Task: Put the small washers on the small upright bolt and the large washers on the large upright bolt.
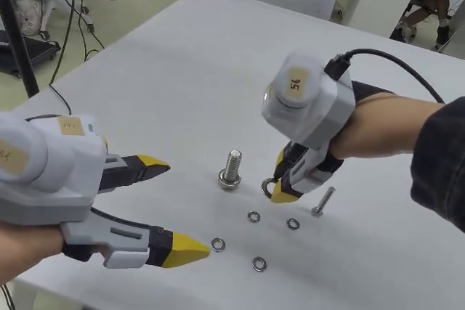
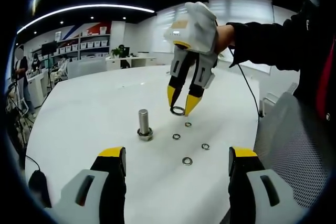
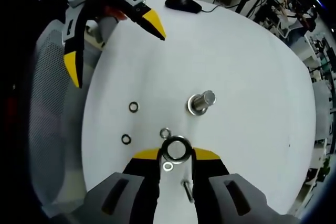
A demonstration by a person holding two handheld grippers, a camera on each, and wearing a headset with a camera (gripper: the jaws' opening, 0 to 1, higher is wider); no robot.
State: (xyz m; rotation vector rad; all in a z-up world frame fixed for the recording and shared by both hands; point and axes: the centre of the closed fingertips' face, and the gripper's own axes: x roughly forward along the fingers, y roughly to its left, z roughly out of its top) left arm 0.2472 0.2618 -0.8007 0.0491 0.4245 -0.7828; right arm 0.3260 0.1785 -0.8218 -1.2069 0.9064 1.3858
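Right gripper (image 1: 275,188) above table (image 1: 182,63); large washer (image 3: 175,149) between its jaw tips, clear of table.
Large upright bolt (image 1: 231,168) on table, ahead of right gripper jaws, offset right in right gripper view.
Small bolt (image 1: 323,201) on table, just behind right gripper jaw tips.
Small washers (image 1: 253,216), four, flat on table, apart, between right gripper and left gripper (image 1: 182,210).
Large upright bolt ahead of left gripper, left-jaw side.

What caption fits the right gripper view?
Right gripper pinches a large washer, with the large upright bolt just ahead.
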